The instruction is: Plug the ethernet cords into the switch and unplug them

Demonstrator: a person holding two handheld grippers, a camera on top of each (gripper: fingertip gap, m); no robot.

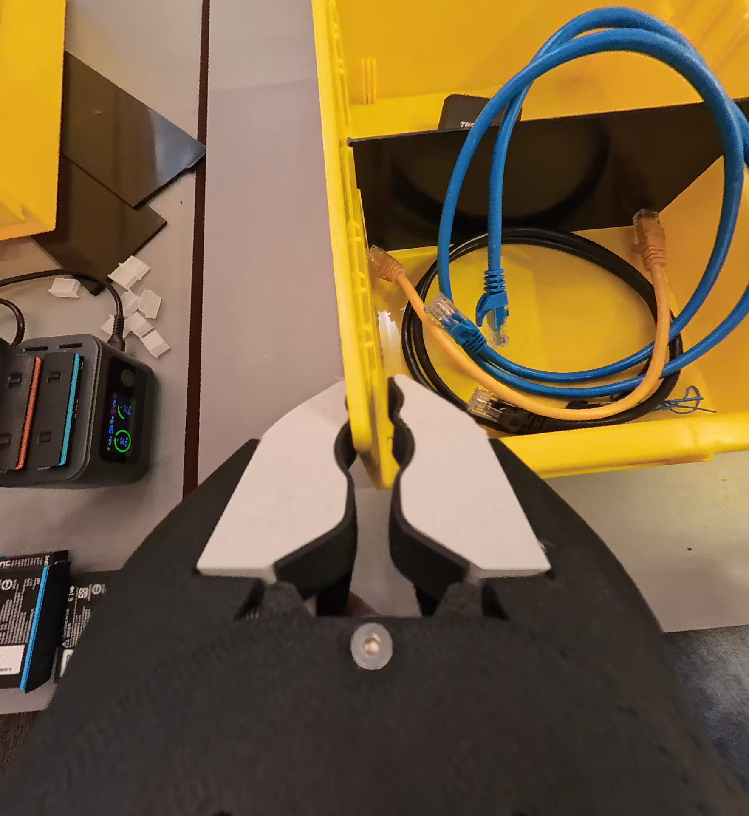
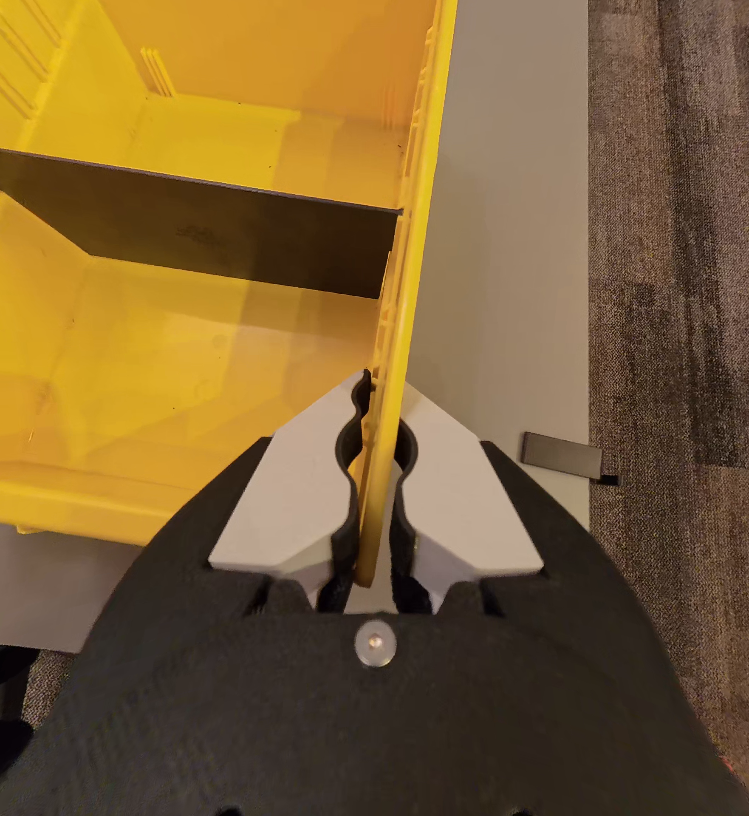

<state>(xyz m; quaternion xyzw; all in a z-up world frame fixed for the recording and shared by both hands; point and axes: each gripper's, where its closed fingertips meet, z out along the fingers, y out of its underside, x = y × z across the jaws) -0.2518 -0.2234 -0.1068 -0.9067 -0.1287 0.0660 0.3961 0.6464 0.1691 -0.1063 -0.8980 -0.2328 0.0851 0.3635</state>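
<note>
A yellow bin (image 1: 584, 446) holds a blue ethernet cord (image 1: 743, 247), an orange cord (image 1: 659, 335) and a black cord (image 1: 536, 424), coiled loosely in its front compartment. A black device (image 1: 461, 112), probably the switch, shows behind the black divider (image 1: 390, 185). My left gripper (image 1: 368, 388) is shut on the bin's left wall near the front corner. My right gripper (image 2: 381, 379) is shut on the bin's right wall (image 2: 425, 176). The compartment by the right gripper shows only bare yellow floor and the divider (image 2: 231, 238).
On the grey table left of the bin are a dark battery charger (image 1: 77, 410) with a lit screen, white plastic caps (image 1: 138, 309), black sheets (image 1: 112, 176), battery packs (image 1: 15, 618) and another yellow box (image 1: 10, 110). Carpet (image 2: 681, 265) lies past the table's right edge. Left tips to right tips: about 100 cm. The left tips stand about 20 cm off the black device (image 1: 461, 112).
</note>
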